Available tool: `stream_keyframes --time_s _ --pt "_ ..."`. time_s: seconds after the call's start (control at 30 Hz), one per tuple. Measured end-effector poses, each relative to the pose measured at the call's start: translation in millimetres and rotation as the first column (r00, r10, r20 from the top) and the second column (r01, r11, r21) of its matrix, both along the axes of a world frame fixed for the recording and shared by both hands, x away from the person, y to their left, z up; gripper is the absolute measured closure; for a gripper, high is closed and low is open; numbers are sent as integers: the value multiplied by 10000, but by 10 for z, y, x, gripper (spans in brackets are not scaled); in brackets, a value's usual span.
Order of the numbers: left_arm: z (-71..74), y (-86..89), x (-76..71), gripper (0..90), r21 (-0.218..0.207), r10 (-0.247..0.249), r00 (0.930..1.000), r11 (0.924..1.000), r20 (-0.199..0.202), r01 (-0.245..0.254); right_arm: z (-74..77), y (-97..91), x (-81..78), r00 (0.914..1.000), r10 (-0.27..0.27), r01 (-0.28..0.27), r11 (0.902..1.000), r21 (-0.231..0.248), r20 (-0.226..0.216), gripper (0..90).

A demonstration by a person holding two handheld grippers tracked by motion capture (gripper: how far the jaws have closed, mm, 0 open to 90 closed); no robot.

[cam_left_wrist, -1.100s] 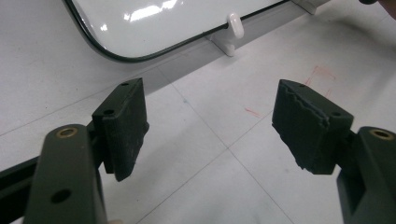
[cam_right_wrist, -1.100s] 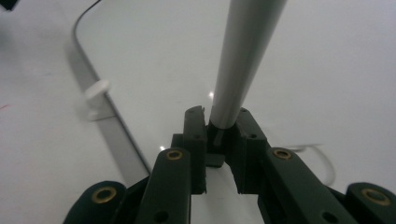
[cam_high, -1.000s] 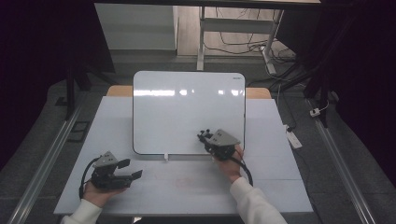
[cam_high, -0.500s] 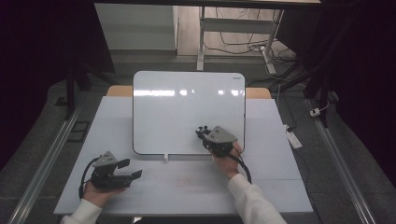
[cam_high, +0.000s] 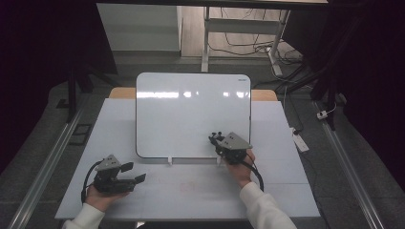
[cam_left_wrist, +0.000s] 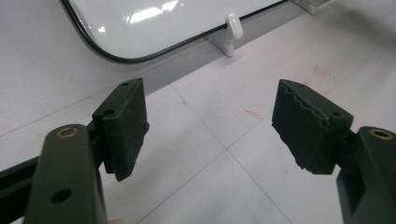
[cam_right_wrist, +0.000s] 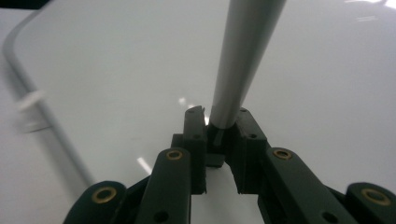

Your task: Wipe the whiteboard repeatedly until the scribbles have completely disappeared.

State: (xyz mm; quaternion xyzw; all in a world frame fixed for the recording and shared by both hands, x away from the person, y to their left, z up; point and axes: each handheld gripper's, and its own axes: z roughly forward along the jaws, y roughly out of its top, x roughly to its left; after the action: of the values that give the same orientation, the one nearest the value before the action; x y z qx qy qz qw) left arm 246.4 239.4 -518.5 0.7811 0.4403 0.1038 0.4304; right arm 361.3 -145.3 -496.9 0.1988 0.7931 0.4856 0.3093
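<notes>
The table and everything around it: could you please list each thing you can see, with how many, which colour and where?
whiteboard: 1, white with a dark rim, propped at the middle of the table
clips: 2, white, at the whiteboard's lower edge
marker: 1, grey barrel, clamped in the right claw, pointing over the whiteboard
table: 1, white, with faint red marks near its middle
power strip: 1, white, on the floor right of the table
cables: several, dark, on the floor behind the table
left claw: 1, black, jaws open and holding nothing, near corner of the table
right claw: 1, black, shut on the marker, at the whiteboard's lower right
sleeves: 2, white, bottom edge
</notes>
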Motion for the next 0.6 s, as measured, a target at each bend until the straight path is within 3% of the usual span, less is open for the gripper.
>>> stream_keyframes --time_s 0.1,0.17,0.23,0.3,0.5,0.6 --pt "0 9 -1 276 -15 13 10000 10000 5 -12 -83 135 -98 9981 562 -545 9964 -644 251 779" --pt "1 13 -9 275 -35 36 10000 10000 26 -36 -55 75 -63 9991 370 -360 9983 -448 209 779" --pt "1 19 -9 275 -34 38 10000 10000 42 -37 6 -50 -3 9990 -242 248 9996 -158 373 779" --pt "-2 21 -2 276 -56 27 10000 10000 15 -27 44 -142 43 9984 -533 528 9983 227 185 779" --pt "0 12 1 275 -22 18 10000 10000 12 -18 -22 9 -42 9996 199 -190 9987 -482 195 779" --pt "3 20 -5 275 -43 42 10000 10000 32 -42 36 -76 47 9994 -244 242 9997 91 236 779"
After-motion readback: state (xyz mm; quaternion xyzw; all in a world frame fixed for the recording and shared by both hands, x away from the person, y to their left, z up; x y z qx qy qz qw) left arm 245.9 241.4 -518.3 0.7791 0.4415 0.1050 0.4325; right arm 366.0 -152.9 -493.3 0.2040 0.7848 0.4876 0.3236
